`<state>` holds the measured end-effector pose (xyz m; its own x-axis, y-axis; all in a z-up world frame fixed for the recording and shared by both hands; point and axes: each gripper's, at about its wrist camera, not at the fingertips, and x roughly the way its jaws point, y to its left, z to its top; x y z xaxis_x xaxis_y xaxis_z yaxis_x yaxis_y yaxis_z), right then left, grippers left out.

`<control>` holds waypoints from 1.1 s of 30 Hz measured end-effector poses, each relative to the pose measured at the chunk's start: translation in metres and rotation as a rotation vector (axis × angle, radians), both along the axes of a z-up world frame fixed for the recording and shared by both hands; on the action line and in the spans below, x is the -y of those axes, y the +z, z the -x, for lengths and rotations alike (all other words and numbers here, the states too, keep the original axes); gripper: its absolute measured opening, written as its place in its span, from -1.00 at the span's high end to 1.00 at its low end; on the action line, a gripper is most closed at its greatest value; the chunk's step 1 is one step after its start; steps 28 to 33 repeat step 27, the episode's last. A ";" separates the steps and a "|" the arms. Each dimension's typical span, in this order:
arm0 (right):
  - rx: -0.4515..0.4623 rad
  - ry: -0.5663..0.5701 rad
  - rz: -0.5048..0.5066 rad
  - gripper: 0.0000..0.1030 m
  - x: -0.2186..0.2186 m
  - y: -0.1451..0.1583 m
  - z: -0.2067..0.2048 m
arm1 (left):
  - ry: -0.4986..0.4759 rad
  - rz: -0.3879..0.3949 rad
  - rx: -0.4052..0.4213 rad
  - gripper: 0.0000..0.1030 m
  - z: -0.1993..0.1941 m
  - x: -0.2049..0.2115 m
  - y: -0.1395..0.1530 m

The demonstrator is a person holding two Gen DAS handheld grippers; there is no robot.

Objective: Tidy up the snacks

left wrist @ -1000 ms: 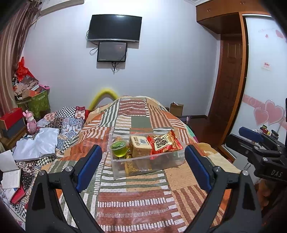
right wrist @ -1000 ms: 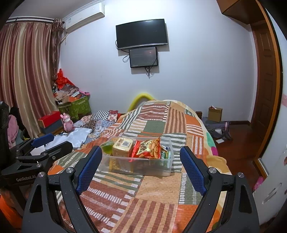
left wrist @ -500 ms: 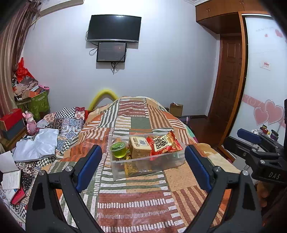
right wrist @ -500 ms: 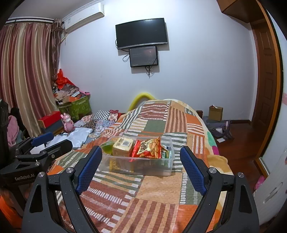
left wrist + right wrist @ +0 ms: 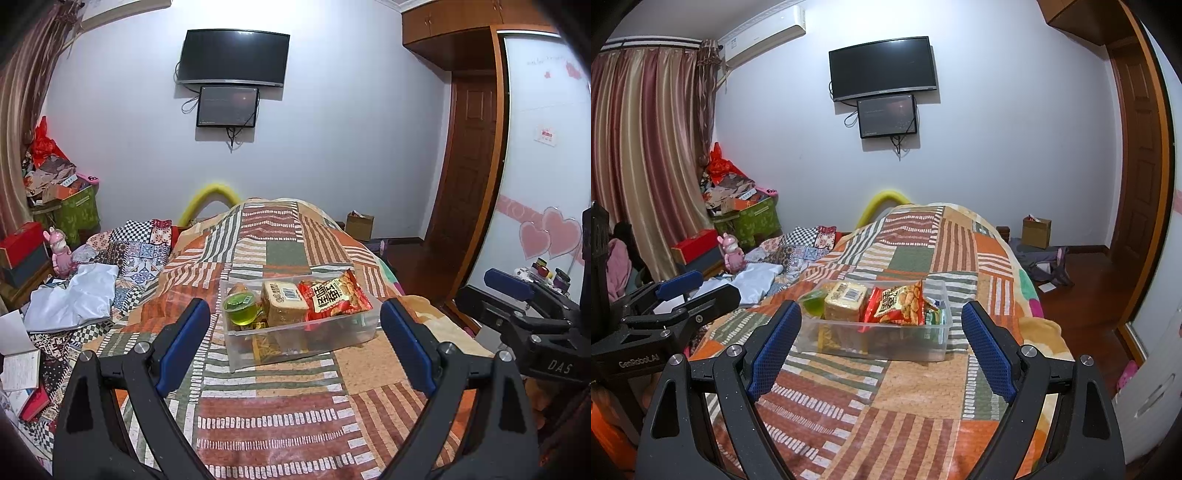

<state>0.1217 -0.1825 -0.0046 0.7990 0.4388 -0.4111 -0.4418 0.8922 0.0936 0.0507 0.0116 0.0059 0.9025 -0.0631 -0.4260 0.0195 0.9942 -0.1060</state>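
A clear plastic bin (image 5: pixel 343 332) (image 5: pixel 923 349) sits on the patchwork bedspread (image 5: pixel 277 424). It holds a red snack bag (image 5: pixel 332 297) (image 5: pixel 895 301), a wrapped bread loaf (image 5: pixel 284 301) (image 5: pixel 846 301), a green jelly cup (image 5: pixel 242 310) (image 5: pixel 814 304) and smaller packets lower down. My left gripper (image 5: pixel 293 345) is open and empty, held back from the bin's near side. My right gripper (image 5: pixel 881 345) is open and empty, also short of the bin. Each gripper shows at the edge of the other's view.
Crumpled cloths and a white garment (image 5: pixel 74 295) lie left of the bed. A pink toy (image 5: pixel 733 254), red box and green bin (image 5: pixel 753 221) stand by the curtain. A door and wardrobe (image 5: pixel 472 166) stand at the right, and a cardboard box (image 5: pixel 1036 230) on the floor.
Both grippers have crept very slightly toward the bin and stay open. The snacks have not moved.
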 end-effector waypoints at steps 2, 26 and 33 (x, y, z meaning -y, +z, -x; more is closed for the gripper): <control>0.000 -0.002 -0.002 -0.69 0.000 0.000 0.000 | -0.006 0.003 -0.001 -0.83 0.000 0.000 0.000; -0.004 -0.001 -0.006 -0.69 0.005 -0.002 -0.003 | 0.002 -0.014 0.032 -0.83 0.007 0.003 -0.001; -0.006 -0.002 -0.005 -0.69 0.005 -0.002 -0.004 | 0.002 -0.014 0.030 -0.83 0.007 0.003 -0.001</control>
